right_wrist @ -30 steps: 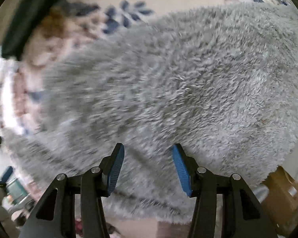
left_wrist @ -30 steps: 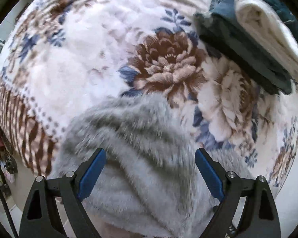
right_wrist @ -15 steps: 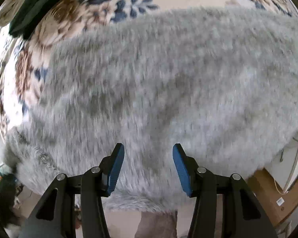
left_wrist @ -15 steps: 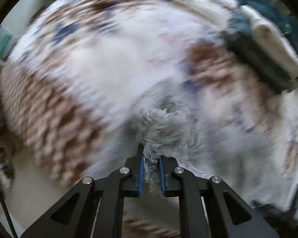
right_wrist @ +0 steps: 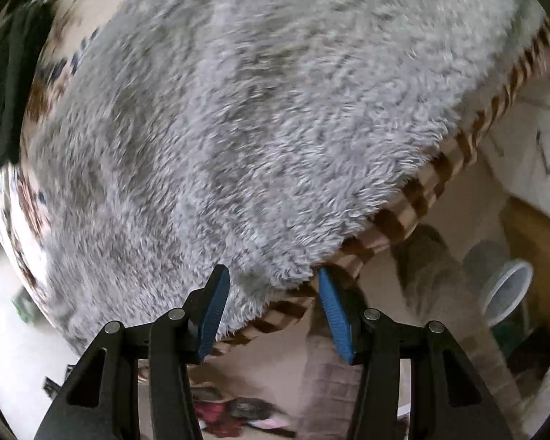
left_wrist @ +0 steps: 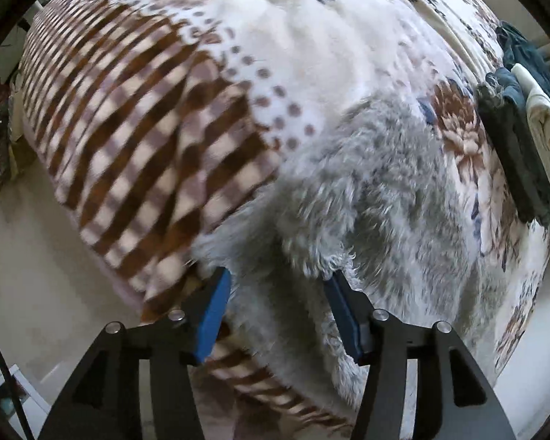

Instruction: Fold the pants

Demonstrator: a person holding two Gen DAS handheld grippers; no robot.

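The grey fluffy pants (left_wrist: 377, 198) lie on a bed covered by a floral blanket (left_wrist: 311, 55) with a brown checked border. In the left wrist view the pants fill the lower middle and stretch toward 2 o'clock, a raised tuft of pile standing right in front of the left gripper (left_wrist: 275, 293). Its blue-padded jaws are opening, and grey pile sits between them, though the pads do not press on it. At 3 o'clock in that view, near the blanket's far edge, a stack of folded clothes (left_wrist: 524, 139) rests, dark teal pieces with a cream one on top. In the right wrist view the pants (right_wrist: 256, 110) spread over most of the picture, their near hem running along the checked border from 6 toward 2 o'clock. The right gripper (right_wrist: 271, 293) hovers at that hem with its jaws apart, the hem's edge between them but not clamped. Below the bed, toward 4 o'clock, stands a white bucket (right_wrist: 506, 293).
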